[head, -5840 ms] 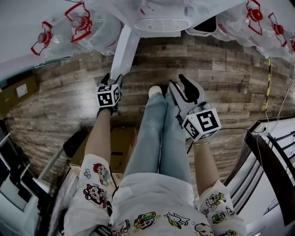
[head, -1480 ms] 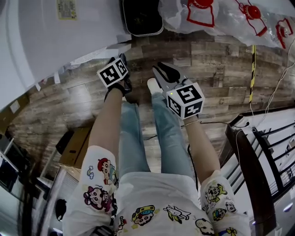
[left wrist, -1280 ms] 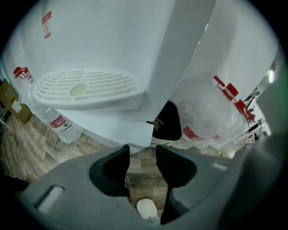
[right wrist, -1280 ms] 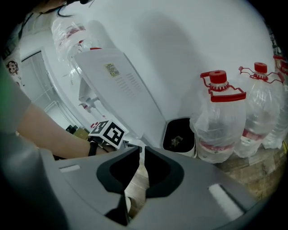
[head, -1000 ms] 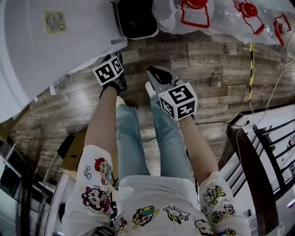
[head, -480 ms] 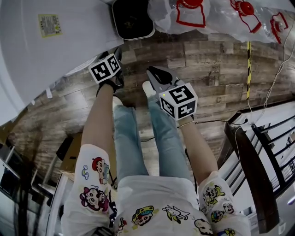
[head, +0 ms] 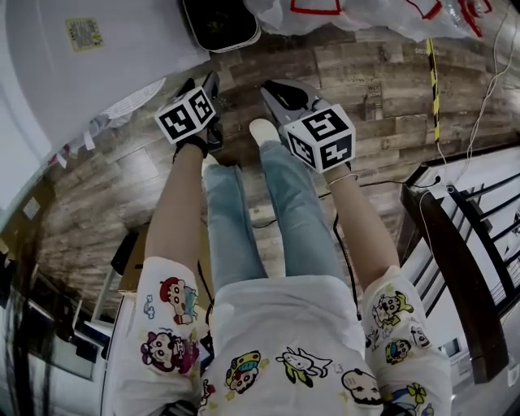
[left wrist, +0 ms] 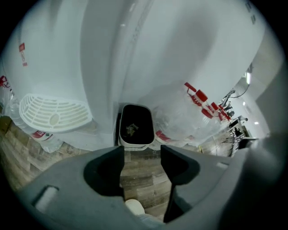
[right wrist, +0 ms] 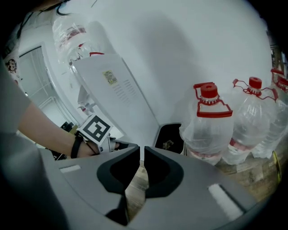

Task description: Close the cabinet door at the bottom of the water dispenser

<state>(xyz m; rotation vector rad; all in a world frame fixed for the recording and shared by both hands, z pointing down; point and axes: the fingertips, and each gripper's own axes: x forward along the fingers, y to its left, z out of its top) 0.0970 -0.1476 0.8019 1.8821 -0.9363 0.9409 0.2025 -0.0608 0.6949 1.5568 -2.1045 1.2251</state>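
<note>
The white water dispenser fills the upper left of the head view, its lower face one flat panel with a small label; no door stands out from it. My left gripper hangs just off that panel, above the floor. In the left gripper view the left gripper is open with only floor between its fingers. My right gripper hovers to the right over the person's shoe. The right gripper shows its jaws drawn to a thin slit with nothing in it.
A black bin stands on the wood floor beside the dispenser. Bagged water bottles with red caps line the wall to its right. A dark railing and a cable lie on the right, and cardboard boxes at the lower left.
The door that stood out open in the oldest frame now lies flush. Over the last second both grippers have lifted slightly, and the bottles have slid toward the top edge.
</note>
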